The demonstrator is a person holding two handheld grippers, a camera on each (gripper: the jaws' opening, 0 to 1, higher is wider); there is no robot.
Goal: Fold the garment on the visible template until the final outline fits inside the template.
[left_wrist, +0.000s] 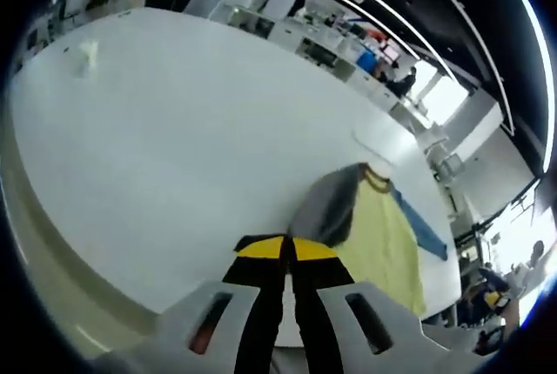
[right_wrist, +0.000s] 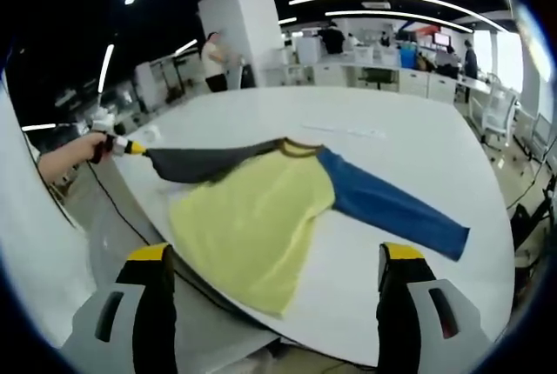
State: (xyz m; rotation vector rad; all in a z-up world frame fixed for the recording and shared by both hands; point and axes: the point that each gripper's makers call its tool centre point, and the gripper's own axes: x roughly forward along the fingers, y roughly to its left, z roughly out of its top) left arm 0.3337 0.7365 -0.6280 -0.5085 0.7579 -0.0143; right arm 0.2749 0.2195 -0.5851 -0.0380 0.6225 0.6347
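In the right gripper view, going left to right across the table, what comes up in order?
Person's hand → left hand-held gripper → grey sleeve → yellow shirt body → blue sleeve.

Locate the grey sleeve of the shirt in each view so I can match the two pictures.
Left gripper view: the grey sleeve runs up from just beyond the shut yellow-tipped jaws, right of centre, toward the collar.
Right gripper view: the grey sleeve lies left of centre, stretched toward the left gripper at the table edge.
Shared landmark: the blue sleeve, on the opposite side of the yellow body.
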